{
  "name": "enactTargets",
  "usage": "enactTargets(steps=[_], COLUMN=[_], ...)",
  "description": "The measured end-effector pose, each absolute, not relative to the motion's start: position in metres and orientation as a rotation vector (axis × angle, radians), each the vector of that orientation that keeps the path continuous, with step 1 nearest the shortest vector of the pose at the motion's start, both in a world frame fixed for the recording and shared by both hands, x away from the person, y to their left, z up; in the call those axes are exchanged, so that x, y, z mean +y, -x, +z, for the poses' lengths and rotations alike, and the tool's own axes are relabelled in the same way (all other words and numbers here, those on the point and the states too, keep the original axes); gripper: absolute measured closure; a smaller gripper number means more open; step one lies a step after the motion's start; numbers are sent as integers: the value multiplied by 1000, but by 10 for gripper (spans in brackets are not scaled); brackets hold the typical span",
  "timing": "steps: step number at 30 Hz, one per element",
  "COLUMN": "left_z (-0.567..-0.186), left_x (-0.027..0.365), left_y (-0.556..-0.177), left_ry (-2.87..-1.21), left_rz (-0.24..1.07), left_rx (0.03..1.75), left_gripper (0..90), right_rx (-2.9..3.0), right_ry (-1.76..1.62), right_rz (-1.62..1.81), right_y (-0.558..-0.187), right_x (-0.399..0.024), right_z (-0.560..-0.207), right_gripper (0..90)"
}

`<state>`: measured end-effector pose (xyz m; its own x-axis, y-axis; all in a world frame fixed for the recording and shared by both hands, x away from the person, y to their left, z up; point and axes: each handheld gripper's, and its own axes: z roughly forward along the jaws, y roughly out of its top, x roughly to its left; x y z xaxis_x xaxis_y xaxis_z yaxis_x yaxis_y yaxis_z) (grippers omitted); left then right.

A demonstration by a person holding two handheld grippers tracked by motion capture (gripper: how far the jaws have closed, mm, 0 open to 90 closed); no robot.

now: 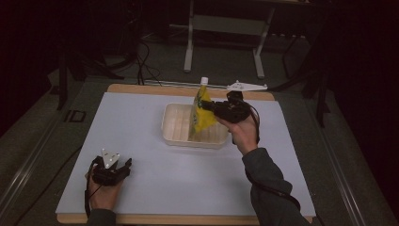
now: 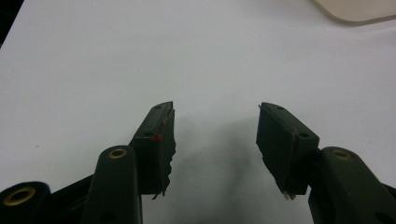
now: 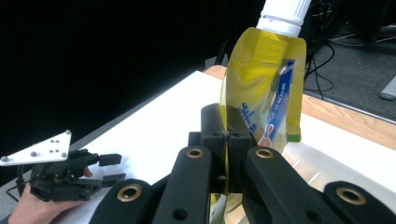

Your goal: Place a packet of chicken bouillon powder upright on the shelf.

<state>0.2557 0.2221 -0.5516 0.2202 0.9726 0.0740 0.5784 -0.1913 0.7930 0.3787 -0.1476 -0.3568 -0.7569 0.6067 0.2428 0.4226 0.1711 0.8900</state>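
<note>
High view: yellow pouch [image 1: 201, 114] with white cap [image 1: 204, 81] held upright over the white tray [image 1: 175, 123], lower end down inside the tray's right part. Right gripper [image 1: 217, 108] clenched on the pouch's right edge, coming in from the right, right hand [image 1: 243, 132] beneath it. Left gripper [image 1: 123, 165] well apart at the near left of the white mat [image 1: 141, 165], resting low with jaws spread, nothing between them; left hand [image 1: 102, 193] behind it.

Left gripper view: jaws wide apart over bare mat [image 2: 140, 56], gripping nothing, ragged pads [image 2: 164, 149] on the inner faces. Corner of the tray [image 2: 355, 11] at upper right, far from the jaws.

Right gripper view: jaws pressed together on the pouch's [image 3: 259, 88] thin edge, pouch rising straight above them, cap [image 3: 284, 14] at top. Tray [image 3: 322, 168] below to the right. Left gripper [image 3: 114, 168] farther off at lower left, released.
</note>
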Motion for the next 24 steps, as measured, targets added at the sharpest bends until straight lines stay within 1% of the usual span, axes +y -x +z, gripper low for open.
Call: enactTargets(steps=[24], left_z=[-551], left_x=[222], left_y=[-255], left_ry=[-1864], left_rz=[792], left_rx=[1429], left_gripper=[467], right_rx=[2250], right_ry=[-986], right_rz=[1551], right_y=[-380], right_x=[-143], right_z=[-363], right_gripper=[900])
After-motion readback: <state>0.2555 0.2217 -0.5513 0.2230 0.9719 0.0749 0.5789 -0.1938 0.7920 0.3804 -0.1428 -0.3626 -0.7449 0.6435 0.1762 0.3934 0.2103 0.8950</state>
